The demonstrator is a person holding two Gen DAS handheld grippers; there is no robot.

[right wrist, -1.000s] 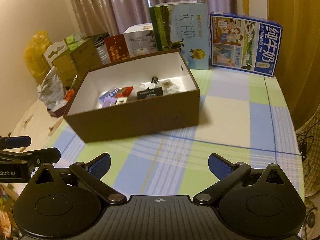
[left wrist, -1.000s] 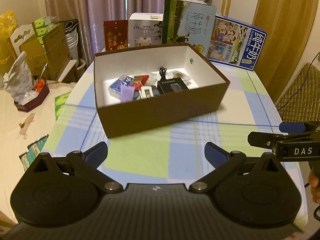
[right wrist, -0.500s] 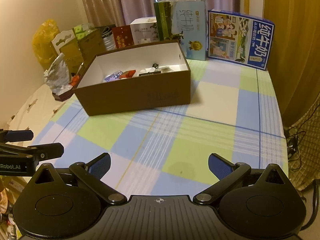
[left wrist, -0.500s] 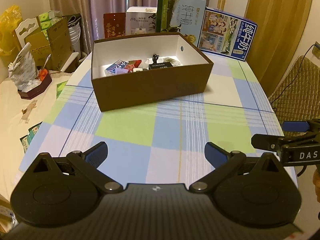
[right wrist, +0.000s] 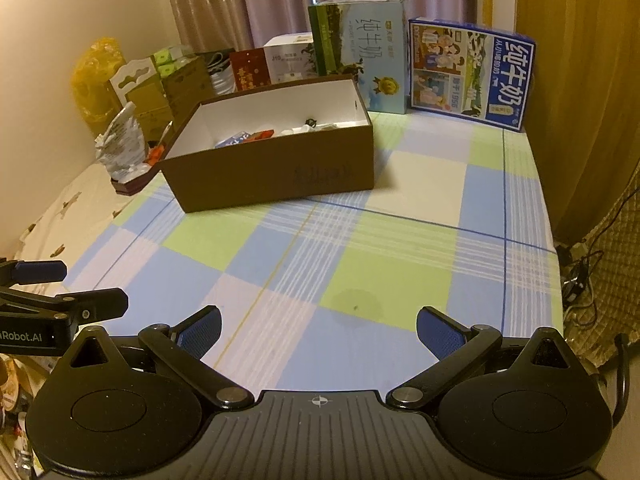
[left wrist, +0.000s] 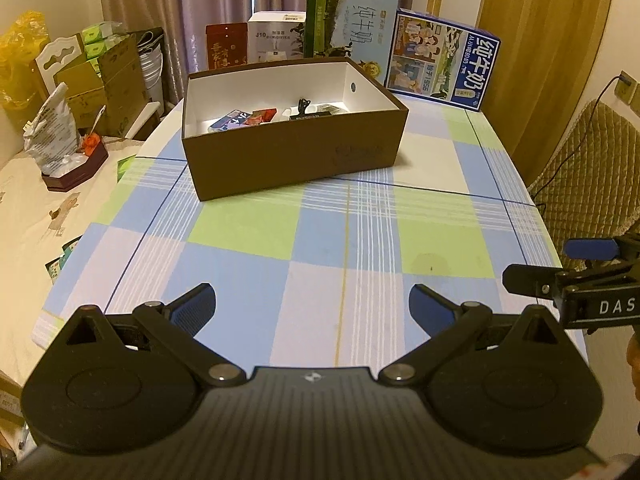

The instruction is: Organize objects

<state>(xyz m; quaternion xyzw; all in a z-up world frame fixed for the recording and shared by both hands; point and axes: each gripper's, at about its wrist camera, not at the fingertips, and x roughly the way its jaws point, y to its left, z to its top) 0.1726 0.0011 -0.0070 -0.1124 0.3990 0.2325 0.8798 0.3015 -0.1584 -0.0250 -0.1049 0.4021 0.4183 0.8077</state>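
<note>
A brown cardboard box (left wrist: 296,160) (right wrist: 272,172) with a white inside stands at the far middle of the checked table. Several small items lie in it, among them a red packet (left wrist: 262,116) (right wrist: 262,135), a blue packet (left wrist: 230,118) and a black clip (left wrist: 304,105). My left gripper (left wrist: 312,306) hovers open over the near table edge, far short of the box, nothing between its blue fingers. My right gripper (right wrist: 318,326) is open too, empty, beside the left one. Each gripper shows at the edge of the other's view.
Milk cartons (left wrist: 440,60) (right wrist: 468,72) and other boxes (left wrist: 276,42) stand behind the brown box. At the left lie a foil bag on a dark tray (left wrist: 60,148) and stacked cardboard boxes (left wrist: 104,76). A padded chair (left wrist: 592,168) is on the right. The checked tablecloth (left wrist: 320,240) covers the table.
Both grippers have drawn back from the box toward the near table edge, so the box looks smaller and farther. Both stayed open and empty.
</note>
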